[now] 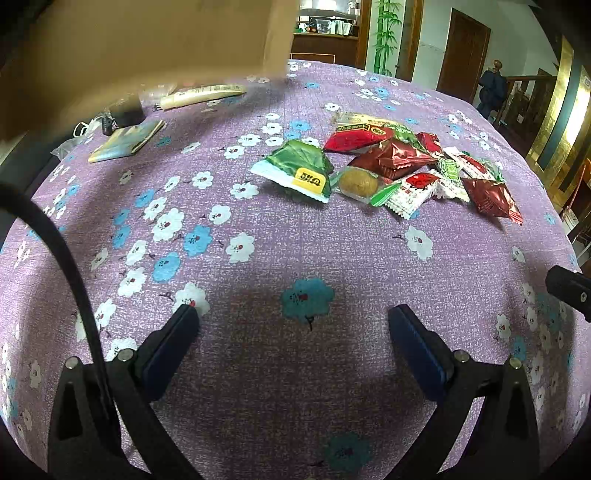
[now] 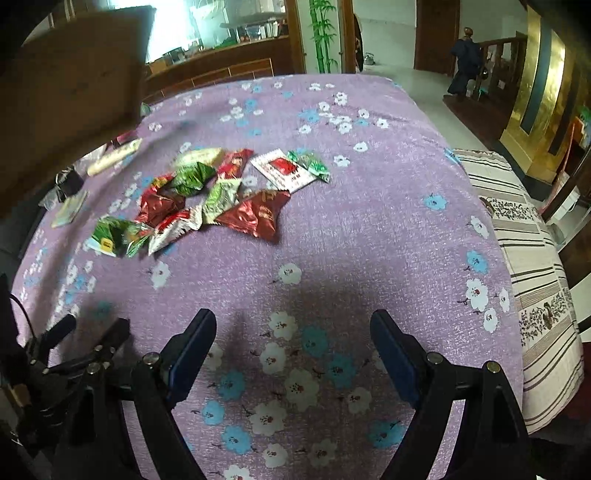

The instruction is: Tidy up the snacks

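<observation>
Purple flowered cloth covers the table (image 1: 221, 206); from the left wrist view, the snack pile (image 1: 391, 166) lies toward its far right side, well apart from the left gripper (image 1: 293, 317), which gapes wide and empty. Best start with the loose green packet (image 1: 295, 170) at the pile's near edge.

From the right wrist view, the right gripper (image 2: 293, 321) also hangs open, holding nothing; the dark red packet (image 2: 255, 216) lies nearest. A brown cardboard box (image 2: 74, 92) stands at the far left corner.

Purple floral tablecloth (image 2: 369, 206) — wooden door (image 1: 463, 55), bamboo wall decal (image 2: 321, 33), striped cushion (image 2: 532, 280) beside.
</observation>
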The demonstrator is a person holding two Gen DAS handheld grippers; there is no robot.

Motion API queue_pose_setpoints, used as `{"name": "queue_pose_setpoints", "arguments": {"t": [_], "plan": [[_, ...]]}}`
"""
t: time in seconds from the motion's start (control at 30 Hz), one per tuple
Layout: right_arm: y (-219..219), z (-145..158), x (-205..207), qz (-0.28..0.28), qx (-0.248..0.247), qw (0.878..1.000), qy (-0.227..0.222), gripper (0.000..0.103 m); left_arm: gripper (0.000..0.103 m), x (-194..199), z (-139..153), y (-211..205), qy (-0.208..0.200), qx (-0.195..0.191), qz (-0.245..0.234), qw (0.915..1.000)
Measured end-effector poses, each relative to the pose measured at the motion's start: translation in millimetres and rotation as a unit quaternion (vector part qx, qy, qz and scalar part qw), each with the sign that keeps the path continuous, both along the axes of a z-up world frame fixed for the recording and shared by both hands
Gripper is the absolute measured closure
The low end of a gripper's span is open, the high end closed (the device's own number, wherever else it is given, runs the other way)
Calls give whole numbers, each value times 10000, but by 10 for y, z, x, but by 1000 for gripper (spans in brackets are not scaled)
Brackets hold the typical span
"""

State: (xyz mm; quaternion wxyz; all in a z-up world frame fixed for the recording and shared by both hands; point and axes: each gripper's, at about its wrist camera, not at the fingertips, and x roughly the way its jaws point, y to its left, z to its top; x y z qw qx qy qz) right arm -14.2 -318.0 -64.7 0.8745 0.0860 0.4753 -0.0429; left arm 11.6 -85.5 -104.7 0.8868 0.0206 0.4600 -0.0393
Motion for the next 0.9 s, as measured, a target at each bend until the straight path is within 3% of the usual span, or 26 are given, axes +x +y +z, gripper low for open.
{"name": "queue_pose_setpoints", "arguments": {"t": [0.7,0.9], "plan": [[35,-157,13,182,461,9983,291,17,0,34,-18,-40,0,3,-2,10000],[32,-97,28,317,249,9989,225,17,0,46,-12,-42,46,50,-22,10000]]}}
